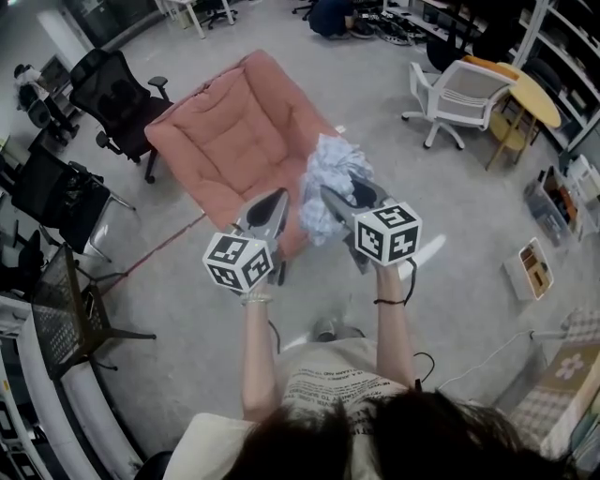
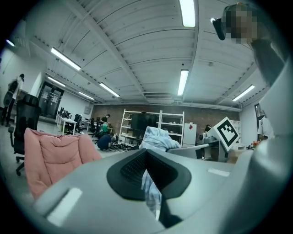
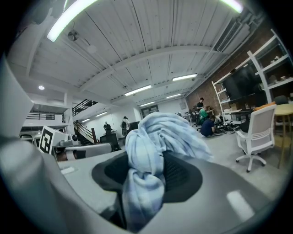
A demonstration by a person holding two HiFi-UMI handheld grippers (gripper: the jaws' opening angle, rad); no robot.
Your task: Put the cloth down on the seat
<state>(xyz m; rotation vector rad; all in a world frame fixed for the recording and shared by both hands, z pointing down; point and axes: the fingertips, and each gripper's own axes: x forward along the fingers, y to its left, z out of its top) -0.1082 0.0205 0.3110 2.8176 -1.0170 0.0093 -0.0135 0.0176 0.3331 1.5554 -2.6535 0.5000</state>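
A pink padded seat (image 1: 234,141) stands on the floor in front of me, tilted back; it also shows at the left of the left gripper view (image 2: 50,153). My right gripper (image 1: 330,194) is shut on a bunched light-blue cloth (image 1: 328,178), held in the air over the seat's near right edge. The cloth (image 3: 151,151) fills the space between that gripper's (image 3: 146,157) jaws and hangs below them. My left gripper (image 1: 278,202) is just left of the cloth, jaws together (image 2: 146,153). A sliver of the cloth (image 2: 158,137) shows in their slit; a pinch is not clear.
A black office chair (image 1: 117,94) stands left of the seat. A white chair (image 1: 464,94) and a round wooden table (image 1: 530,94) are at the back right. A black rack (image 1: 56,300) is at my left and a box (image 1: 532,267) at the right. A person (image 1: 330,17) crouches far off.
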